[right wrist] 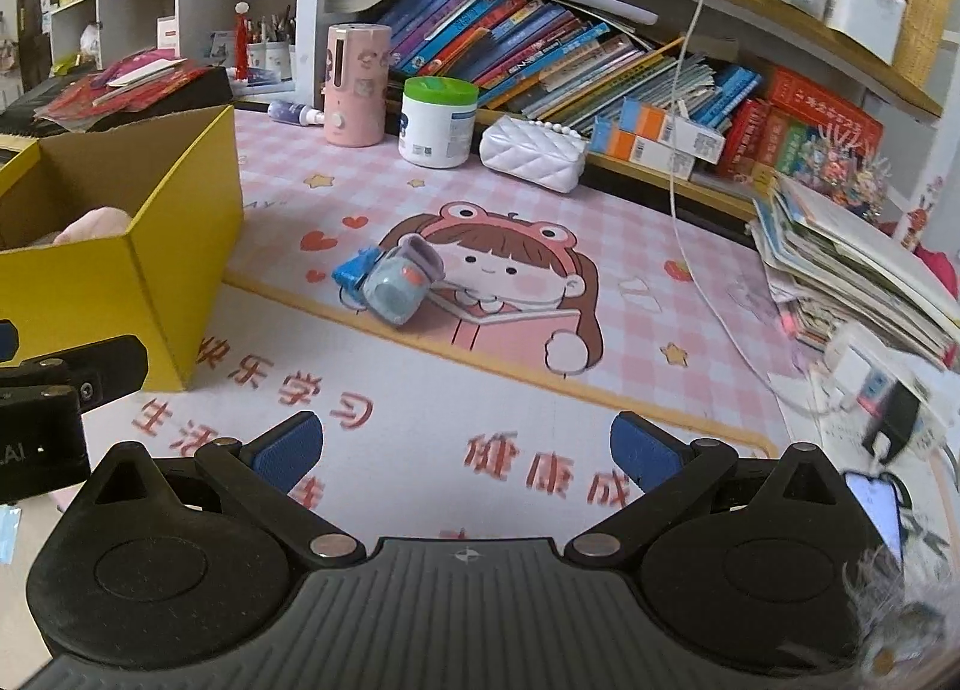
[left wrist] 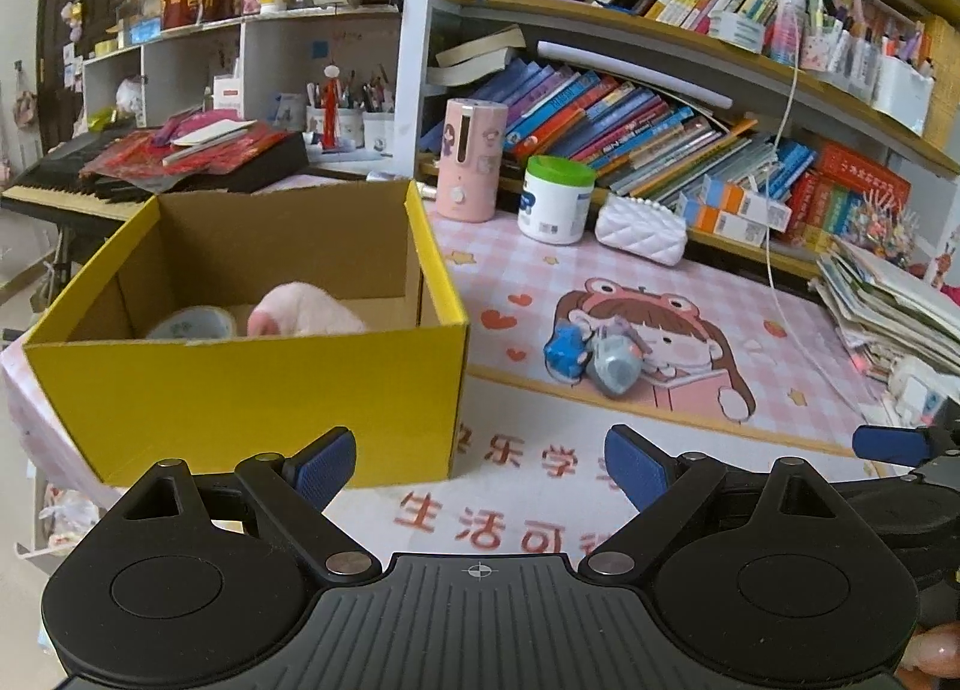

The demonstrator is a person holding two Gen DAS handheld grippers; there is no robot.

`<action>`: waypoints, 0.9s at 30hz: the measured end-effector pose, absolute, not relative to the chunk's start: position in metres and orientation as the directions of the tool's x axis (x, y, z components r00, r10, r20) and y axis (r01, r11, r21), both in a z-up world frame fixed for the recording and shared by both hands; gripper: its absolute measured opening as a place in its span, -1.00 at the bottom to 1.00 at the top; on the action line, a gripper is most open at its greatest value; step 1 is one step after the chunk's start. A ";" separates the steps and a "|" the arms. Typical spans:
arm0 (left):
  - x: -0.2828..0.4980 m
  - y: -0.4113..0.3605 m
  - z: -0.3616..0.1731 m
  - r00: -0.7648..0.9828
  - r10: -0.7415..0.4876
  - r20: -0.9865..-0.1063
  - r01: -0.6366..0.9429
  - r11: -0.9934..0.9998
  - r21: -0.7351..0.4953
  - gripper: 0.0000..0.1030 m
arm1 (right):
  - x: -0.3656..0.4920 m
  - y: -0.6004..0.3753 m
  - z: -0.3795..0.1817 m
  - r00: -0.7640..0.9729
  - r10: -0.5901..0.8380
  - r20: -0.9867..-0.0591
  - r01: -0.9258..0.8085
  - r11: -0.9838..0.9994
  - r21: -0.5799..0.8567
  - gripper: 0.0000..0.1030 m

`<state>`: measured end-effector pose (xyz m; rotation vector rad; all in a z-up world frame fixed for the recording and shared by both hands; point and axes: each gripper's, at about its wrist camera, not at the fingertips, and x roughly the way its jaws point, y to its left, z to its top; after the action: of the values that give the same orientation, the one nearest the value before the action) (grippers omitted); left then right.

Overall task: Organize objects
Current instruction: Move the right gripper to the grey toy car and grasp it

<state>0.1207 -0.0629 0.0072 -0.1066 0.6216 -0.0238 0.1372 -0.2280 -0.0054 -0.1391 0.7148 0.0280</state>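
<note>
A yellow cardboard box (left wrist: 252, 390) stands open on the left of the pink desk mat (left wrist: 540, 282); it also shows in the right wrist view (right wrist: 168, 246). Inside lie a pink plush (left wrist: 306, 315) and a tape roll (left wrist: 192, 324). A small blue and grey toy (left wrist: 600, 357) lies on the mat to the right of the box, also seen in the right wrist view (right wrist: 393, 282). My left gripper (left wrist: 480, 465) is open and empty, in front of the box's right corner. My right gripper (right wrist: 465, 450) is open and empty, near the mat's front, short of the toy.
At the back stand a pink cylinder device (left wrist: 471, 159), a white jar with a green lid (left wrist: 555, 201) and a white quilted purse (left wrist: 642, 234) before shelves of books. A pile of booklets (right wrist: 858, 276), a white cable (right wrist: 690, 198) and a phone (right wrist: 876, 510) lie at the right.
</note>
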 end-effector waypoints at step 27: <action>0.135 -0.062 0.027 0.822 0.243 -0.516 -0.272 0.962 0.020 0.79 | 0.288 -0.251 -0.044 0.655 0.253 -0.712 -0.103 0.963 0.248 0.92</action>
<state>0.1347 -0.0620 0.0270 -0.0553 0.5410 0.2746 0.2881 -0.2506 -0.0436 0.1921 0.8330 0.2033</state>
